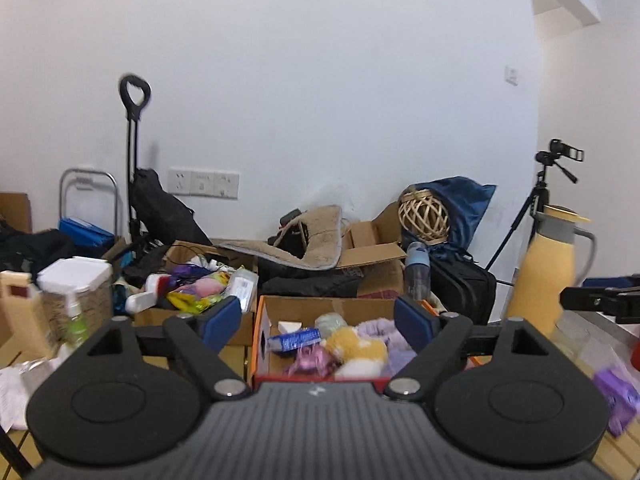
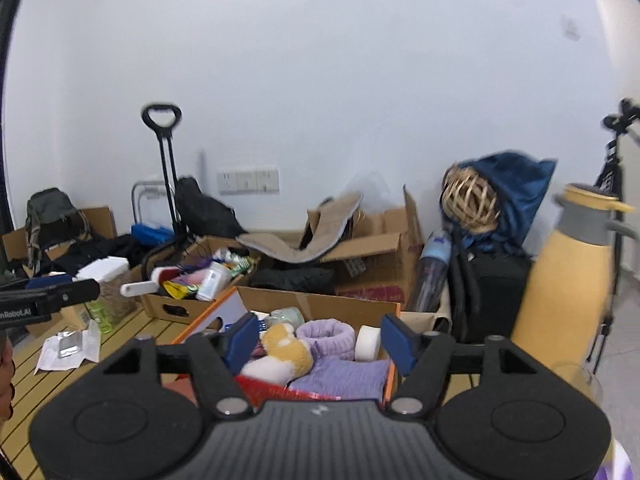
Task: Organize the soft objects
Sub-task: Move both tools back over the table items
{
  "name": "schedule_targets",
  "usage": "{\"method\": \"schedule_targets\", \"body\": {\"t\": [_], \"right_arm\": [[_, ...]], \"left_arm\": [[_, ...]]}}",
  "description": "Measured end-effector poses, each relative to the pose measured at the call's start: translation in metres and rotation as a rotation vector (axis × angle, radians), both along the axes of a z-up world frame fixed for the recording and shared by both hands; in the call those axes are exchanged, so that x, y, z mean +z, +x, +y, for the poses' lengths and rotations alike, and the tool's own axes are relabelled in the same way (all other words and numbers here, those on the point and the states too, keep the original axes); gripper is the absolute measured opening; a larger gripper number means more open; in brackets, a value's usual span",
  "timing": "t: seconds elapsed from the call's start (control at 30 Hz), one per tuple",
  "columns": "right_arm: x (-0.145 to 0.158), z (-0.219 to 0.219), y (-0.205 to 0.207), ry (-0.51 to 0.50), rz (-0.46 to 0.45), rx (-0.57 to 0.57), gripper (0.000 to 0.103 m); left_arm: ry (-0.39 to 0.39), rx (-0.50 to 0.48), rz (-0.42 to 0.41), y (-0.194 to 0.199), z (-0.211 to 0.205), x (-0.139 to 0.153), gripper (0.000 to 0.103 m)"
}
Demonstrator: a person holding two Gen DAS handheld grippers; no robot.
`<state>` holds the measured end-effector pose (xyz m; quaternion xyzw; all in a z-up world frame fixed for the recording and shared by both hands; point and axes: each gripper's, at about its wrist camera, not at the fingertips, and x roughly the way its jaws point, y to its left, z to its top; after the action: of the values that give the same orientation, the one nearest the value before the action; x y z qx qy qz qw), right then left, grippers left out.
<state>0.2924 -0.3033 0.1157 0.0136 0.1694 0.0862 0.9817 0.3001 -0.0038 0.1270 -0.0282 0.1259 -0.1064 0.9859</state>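
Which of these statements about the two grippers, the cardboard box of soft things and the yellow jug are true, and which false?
1. The left gripper is open and empty. True.
2. The right gripper grips the yellow-and-white plush toy. False: it is open, holding nothing.
3. The plush toy lies in the orange-edged cardboard box. True.
4. The tall yellow jug with grey collar lies on its side. False: it stands upright.

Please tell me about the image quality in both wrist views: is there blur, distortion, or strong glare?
Left wrist view: even soft light, no strong glare; fisheye bends the wall edges; the yellow jug and purple item at right are smeared by blur. Right wrist view: the same flat light; the plush toy in the cardboard box is slightly soft, and the yellow jug blurs near the rim.
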Motion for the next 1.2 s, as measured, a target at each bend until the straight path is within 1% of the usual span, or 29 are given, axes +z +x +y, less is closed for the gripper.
{"method": "schedule_targets", "body": {"t": [0.07,0.1,0.13,0.2,0.23,0.3,0.37,0.4,0.47,0.5,0.6,0.7,0.87,1.0,1.13,1.2], "right_arm": [[-0.009,0.006,-0.047,-0.028,-0.060,-0.012,0.073],[-0.015,0.010,-0.073,-0.046,-0.084,-0.016,0.076],[-0.022,0.013,-0.097,-0.054,-0.108,-0.022,0.081],[-0.037,0.023,-0.142,-0.075,-0.152,-0.014,0.086],[-0.045,0.027,-0.163,-0.089,-0.174,0.007,0.090],[-0.059,0.039,-0.201,-0.085,-0.188,0.002,0.092],[-0.072,0.047,-0.233,-0.069,-0.204,0.009,0.093],[-0.080,0.051,-0.248,-0.048,-0.208,-0.005,0.093],[-0.101,0.058,-0.275,-0.015,-0.214,-0.039,0.093],[-0.109,0.060,-0.284,-0.005,-0.202,-0.044,0.093],[-0.126,0.064,-0.296,0.007,-0.141,-0.026,0.093],[-0.129,0.066,-0.294,0.023,-0.135,-0.031,0.093],[-0.134,0.064,-0.276,0.068,-0.109,-0.049,0.093],[-0.143,0.073,-0.252,0.073,-0.069,-0.042,0.091],[-0.147,0.087,-0.205,0.095,-0.029,-0.015,0.090],[-0.149,0.097,-0.176,0.089,-0.010,0.007,0.086]], "left_arm": [[0.004,0.005,-0.044,-0.045,0.005,-0.012,0.092],[0.010,0.007,-0.060,-0.066,0.007,-0.018,0.096],[0.018,0.009,-0.085,-0.092,0.010,-0.024,0.101],[0.025,0.019,-0.126,-0.135,0.014,-0.038,0.103],[0.044,0.022,-0.137,-0.157,0.015,-0.046,0.103],[0.055,0.042,-0.134,-0.191,0.018,-0.058,0.103],[0.035,0.063,-0.121,-0.221,0.023,-0.070,0.103],[0.025,0.066,-0.114,-0.235,0.026,-0.076,0.103],[0.021,0.068,-0.090,-0.253,0.030,-0.087,0.103],[0.027,0.067,-0.074,-0.257,0.031,-0.089,0.103],[0.030,0.071,-0.062,-0.256,0.034,-0.090,0.103],[0.022,0.081,-0.072,-0.248,0.034,-0.087,0.103],[0.023,0.067,-0.042,-0.223,0.031,-0.097,0.103],[0.004,0.040,0.013,-0.182,0.040,-0.108,0.103],[0.001,0.015,0.040,-0.115,0.056,-0.111,0.103],[0.014,0.005,0.077,-0.074,0.062,-0.112,0.103]]}}
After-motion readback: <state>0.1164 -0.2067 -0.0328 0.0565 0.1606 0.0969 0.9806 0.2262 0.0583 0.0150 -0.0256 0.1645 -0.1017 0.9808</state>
